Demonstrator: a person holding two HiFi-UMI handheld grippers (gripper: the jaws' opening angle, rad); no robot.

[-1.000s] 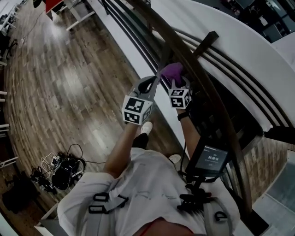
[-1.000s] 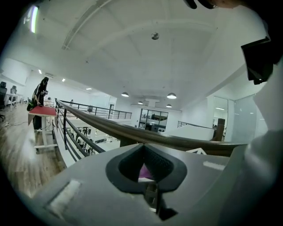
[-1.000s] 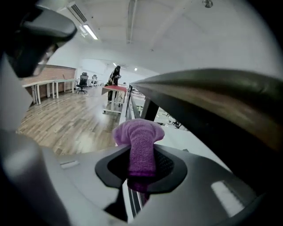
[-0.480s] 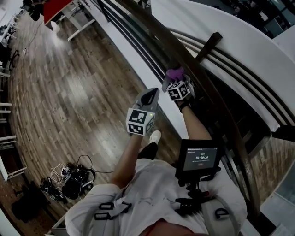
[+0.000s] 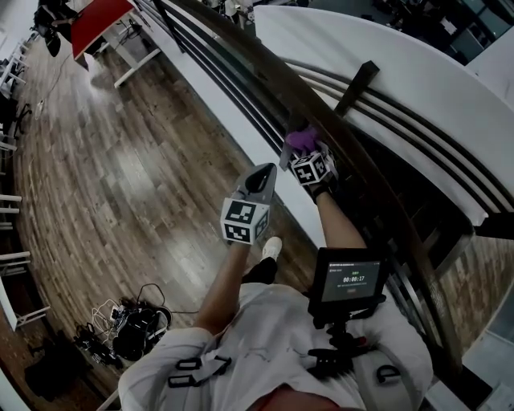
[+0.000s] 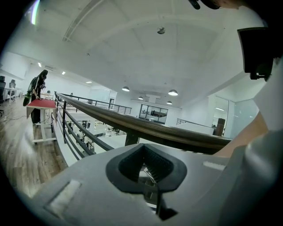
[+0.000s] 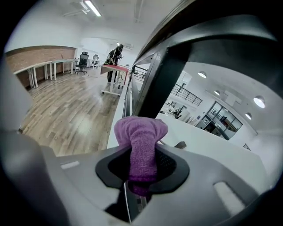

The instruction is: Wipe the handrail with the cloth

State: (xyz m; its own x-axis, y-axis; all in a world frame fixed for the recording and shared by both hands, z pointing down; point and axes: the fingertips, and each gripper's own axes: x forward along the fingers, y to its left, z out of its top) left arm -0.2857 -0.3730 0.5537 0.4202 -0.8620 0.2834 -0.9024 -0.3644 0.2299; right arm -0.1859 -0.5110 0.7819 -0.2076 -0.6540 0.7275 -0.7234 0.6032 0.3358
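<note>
A dark wooden handrail [image 5: 265, 68] curves from the top left down to the lower right, above black rails and a white curved wall. My right gripper [image 5: 298, 146] is shut on a purple cloth [image 5: 302, 138], which is bunched against the inner side of the handrail. In the right gripper view the cloth [image 7: 140, 134] sticks up out of the shut jaws, under the handrail [image 7: 208, 31] and beside a dark post [image 7: 152, 86]. My left gripper [image 5: 263, 171] hangs shut and empty, left of and below the cloth. The left gripper view shows the handrail [image 6: 146, 128] beyond it.
A post [image 5: 356, 83] crosses the rails just beyond the cloth. A red table [image 5: 96, 20] stands far along the railing, with a person [image 7: 115, 54] beside it. Cables and gear [image 5: 128, 331] lie on the wooden floor at the lower left. A small screen [image 5: 347, 281] hangs at my chest.
My left gripper has drawn back and down from beside the cloth. The right gripper stays at the handrail with the cloth, its arm stretched out further.
</note>
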